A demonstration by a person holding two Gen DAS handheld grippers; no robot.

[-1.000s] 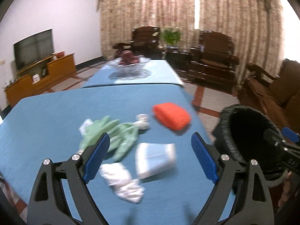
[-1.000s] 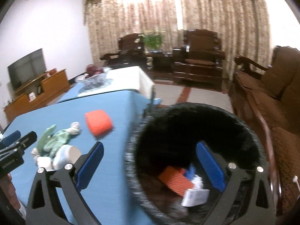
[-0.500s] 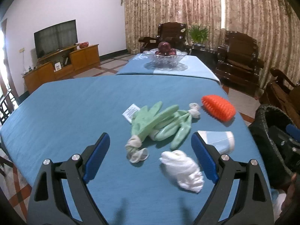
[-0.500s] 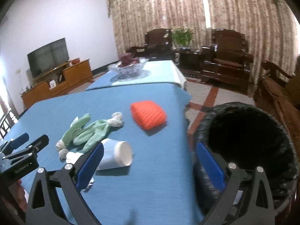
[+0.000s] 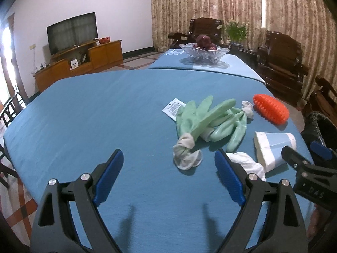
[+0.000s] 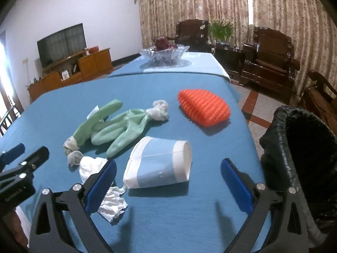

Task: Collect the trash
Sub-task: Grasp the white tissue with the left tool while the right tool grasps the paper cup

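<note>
On the blue table [image 5: 88, 113] lie green rubber gloves [image 5: 208, 120] [image 6: 113, 126], a crushed white-and-blue paper cup [image 5: 273, 147] [image 6: 160, 164], a crumpled white tissue [image 5: 246, 163] [image 6: 109, 196] and an orange ribbed brush [image 5: 271, 108] [image 6: 204, 107]. My left gripper [image 5: 168, 174] is open and empty, low over the table, left of the gloves. My right gripper [image 6: 168, 183] is open and empty, with the cup lying just ahead between its fingers. A black-lined trash bin [image 6: 301, 154] stands off the table's right edge.
A glass fruit bowl [image 5: 203, 52] sits on the far table section. Dark wooden armchairs [image 6: 269, 57] stand at the back right. A TV [image 5: 72, 32] on a wooden cabinet lines the left wall. The right gripper shows at the right edge of the left wrist view [image 5: 305, 168].
Both grippers swung left from the bin toward the table. The right gripper left the bin opening and now faces the cup. The left view shifted left past the tissue.
</note>
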